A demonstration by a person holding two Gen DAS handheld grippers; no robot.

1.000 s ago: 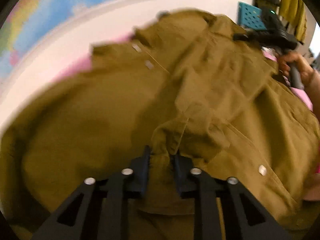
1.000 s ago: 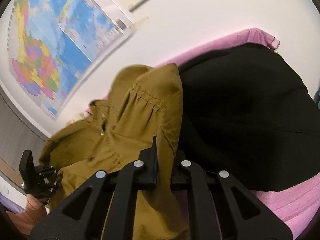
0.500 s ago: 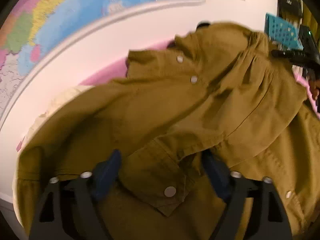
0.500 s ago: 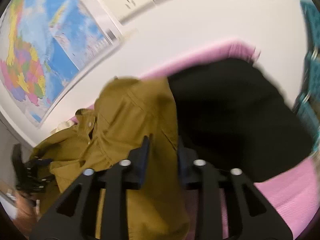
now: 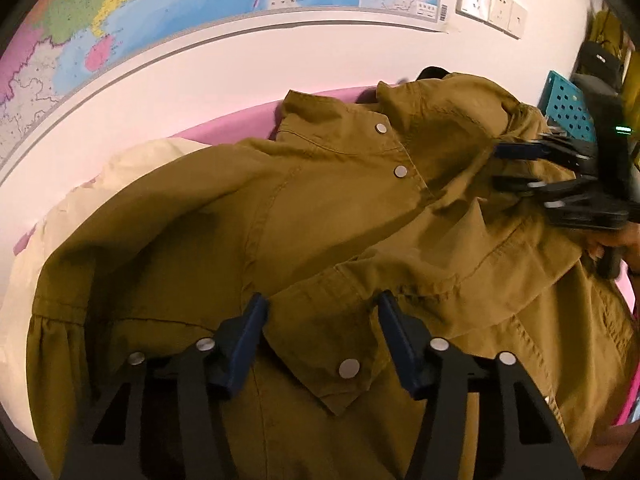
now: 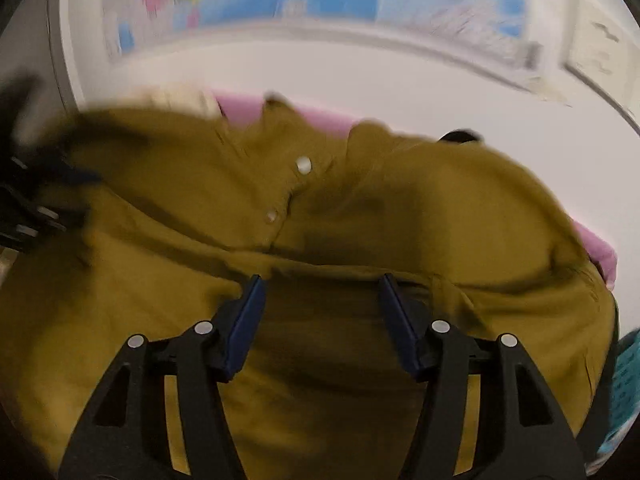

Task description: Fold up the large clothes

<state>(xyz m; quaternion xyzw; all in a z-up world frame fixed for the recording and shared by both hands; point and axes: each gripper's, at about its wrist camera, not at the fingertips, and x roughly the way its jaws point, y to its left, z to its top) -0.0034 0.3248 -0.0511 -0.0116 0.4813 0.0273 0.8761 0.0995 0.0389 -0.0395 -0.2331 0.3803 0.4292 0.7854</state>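
Note:
An olive-brown jacket [image 5: 320, 208] with silver snap buttons lies spread over a pink bed cover [image 5: 224, 128]. My left gripper [image 5: 320, 300] hovers over its lower front. The jaws stand apart and are closing, with a snap-button flap lying between them, and the pads do not press on it. My right gripper [image 6: 320, 280] is low over the same jacket [image 6: 360, 208], in a blurred view. Its jaws are opening, with only flat cloth under the gap. In the left wrist view the right gripper [image 5: 498, 166] reaches over the jacket's right shoulder, with a hand [image 5: 616, 244] on its handle.
A cream cloth [image 5: 100, 184] lies left of the jacket, and a black garment [image 5: 434, 72] peeks out behind the collar. A wall map [image 5: 200, 0] and wall sockets [image 5: 492, 4] are behind the bed. A blue perforated crate [image 5: 568, 104] stands at the far right.
Both grippers let go of the jacket folds they pinched, and their jaws opened. The right gripper swung left from the black garment to over the jacket. The left jaws are narrower than half a second ago.

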